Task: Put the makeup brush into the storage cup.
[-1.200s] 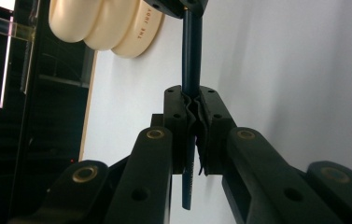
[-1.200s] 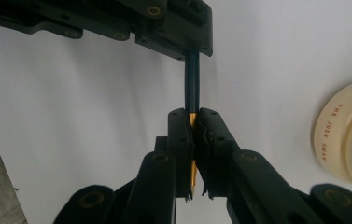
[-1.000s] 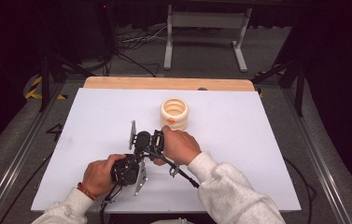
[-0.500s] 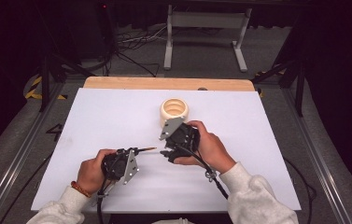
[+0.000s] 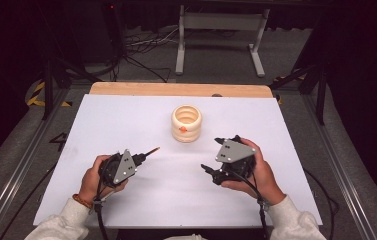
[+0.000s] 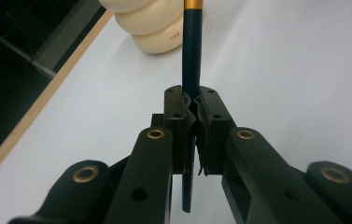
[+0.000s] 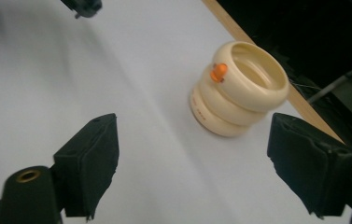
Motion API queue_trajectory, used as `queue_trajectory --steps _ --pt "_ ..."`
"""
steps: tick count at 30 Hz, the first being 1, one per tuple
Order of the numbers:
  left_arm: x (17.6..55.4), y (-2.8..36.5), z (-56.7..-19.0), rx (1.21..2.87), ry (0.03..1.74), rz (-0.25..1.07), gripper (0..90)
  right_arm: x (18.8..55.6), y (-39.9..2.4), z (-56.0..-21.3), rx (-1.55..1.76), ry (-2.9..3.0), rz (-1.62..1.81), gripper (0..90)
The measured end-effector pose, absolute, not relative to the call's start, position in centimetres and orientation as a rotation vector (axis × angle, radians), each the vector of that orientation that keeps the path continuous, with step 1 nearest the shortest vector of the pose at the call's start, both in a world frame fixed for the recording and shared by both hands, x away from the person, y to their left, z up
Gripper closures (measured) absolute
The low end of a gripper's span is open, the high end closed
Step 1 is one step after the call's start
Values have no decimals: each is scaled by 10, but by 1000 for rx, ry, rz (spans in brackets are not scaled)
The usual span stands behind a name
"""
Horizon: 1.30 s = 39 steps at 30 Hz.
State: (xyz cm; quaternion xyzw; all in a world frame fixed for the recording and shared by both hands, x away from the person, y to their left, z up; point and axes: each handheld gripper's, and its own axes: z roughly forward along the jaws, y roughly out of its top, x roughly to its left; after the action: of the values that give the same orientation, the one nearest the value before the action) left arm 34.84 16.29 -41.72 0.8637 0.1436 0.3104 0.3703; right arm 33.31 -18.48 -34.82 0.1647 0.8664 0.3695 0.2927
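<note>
Pencil [image 6: 192,60] is light, stiff, slick; left gripper [image 6: 191,105] clamps it mid-shaft (a good hold). Right gripper [image 7: 190,161] has just been opening, nothing between its jaws.

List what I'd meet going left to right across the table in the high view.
Left gripper clamped on the pencil → cream ribbed holder → right gripper, jaws just opened and empty.

The right gripper [image 5: 207,170] has let go of the pencil [image 5: 148,152], drawn away rightward, its fingers just opening.
</note>
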Motion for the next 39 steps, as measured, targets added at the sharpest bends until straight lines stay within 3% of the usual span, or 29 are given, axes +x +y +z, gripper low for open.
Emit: queue_trajectory --steps 6,22,39 --pt "353 177 -409 2094 443 686 839 322 -222 -362 498 2165 1077 67" --pt "364 207 -398 1835 561 515 839 308 -283 -405 672 2009 1145 59" --pt "385 204 -372 1664 519 500 839 294 -301 -424 694 1933 1187 73"
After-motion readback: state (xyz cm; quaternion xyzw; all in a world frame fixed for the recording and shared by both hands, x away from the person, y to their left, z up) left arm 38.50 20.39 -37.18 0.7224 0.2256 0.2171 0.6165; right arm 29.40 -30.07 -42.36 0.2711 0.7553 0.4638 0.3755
